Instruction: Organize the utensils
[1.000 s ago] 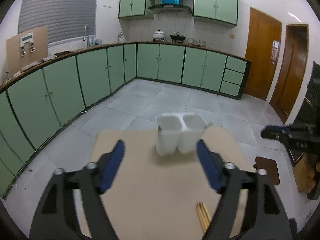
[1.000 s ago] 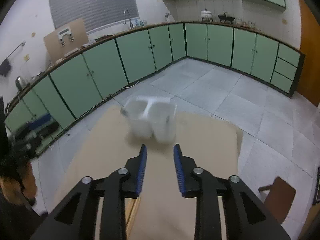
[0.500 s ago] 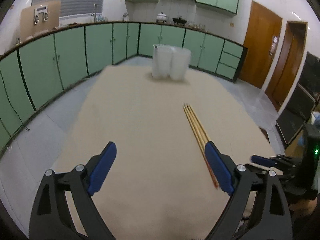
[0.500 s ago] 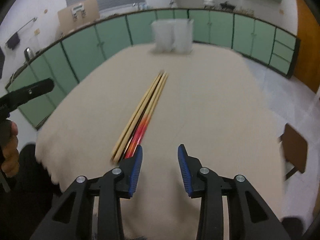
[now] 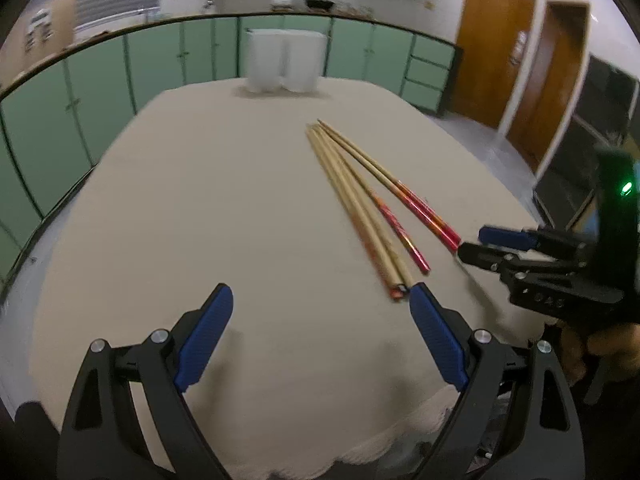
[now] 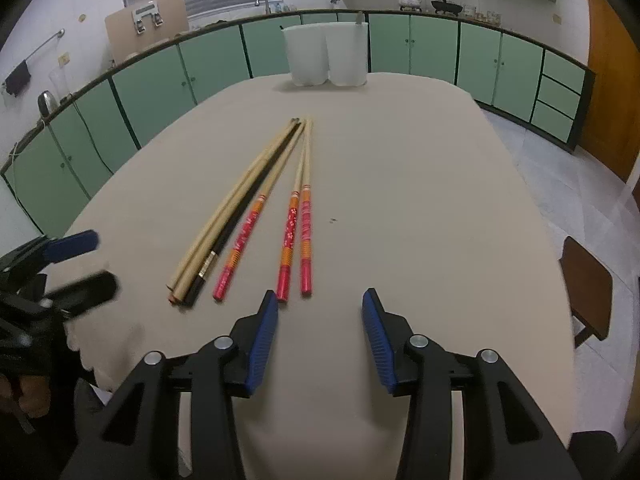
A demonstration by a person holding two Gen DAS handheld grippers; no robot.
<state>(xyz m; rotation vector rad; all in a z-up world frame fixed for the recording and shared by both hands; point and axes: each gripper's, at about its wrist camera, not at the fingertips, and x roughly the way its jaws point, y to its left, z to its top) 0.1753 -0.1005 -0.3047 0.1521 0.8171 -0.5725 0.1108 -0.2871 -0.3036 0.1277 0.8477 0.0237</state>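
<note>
We hold the left gripper [image 5: 320,336] wide open and empty; the right gripper [image 6: 319,334], empty, has just been opening. Its narrower gap could snag 2 red-handled chopsticks [image 6: 295,236] together.

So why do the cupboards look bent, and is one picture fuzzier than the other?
Both views use fisheye lenses, so the green cabinets curve. The left wrist view is softer: its white holder smears, while the right wrist view shows the chopsticks crisply.

No legible text or labels
</note>
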